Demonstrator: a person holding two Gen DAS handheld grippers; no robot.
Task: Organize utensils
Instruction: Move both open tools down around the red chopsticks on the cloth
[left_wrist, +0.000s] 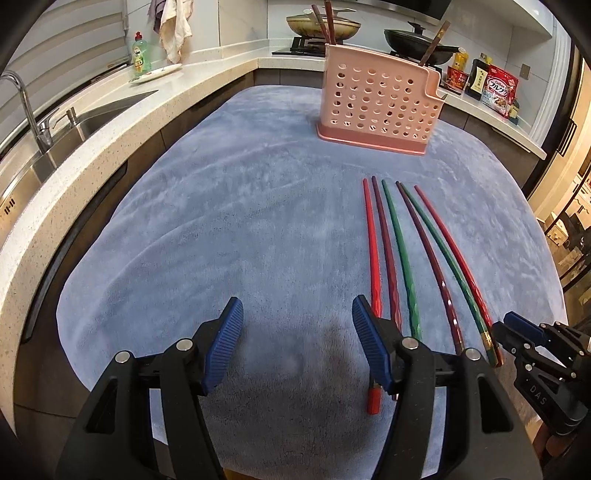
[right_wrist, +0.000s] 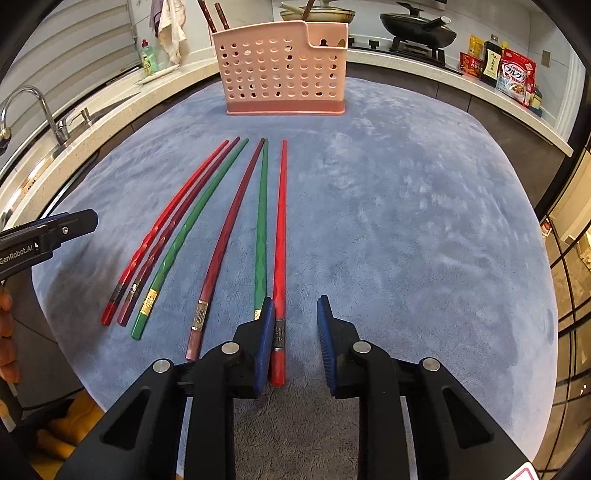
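Kitchen counters ring a blue-grey plush mat in the left wrist view, with a perforated pink plastic utensil holder upper right of centre and six chopsticks fanned at lower right. The left gripper stands spread, nothing between its pads, its right pad over the leftmost bright red chopstick. In the right wrist view, the right gripper is partly open around the rightmost red chopstick, which lies against the left pad; the right pad stands clear. Pick-up looks under way; next, close fully, lift, carry to the holder.
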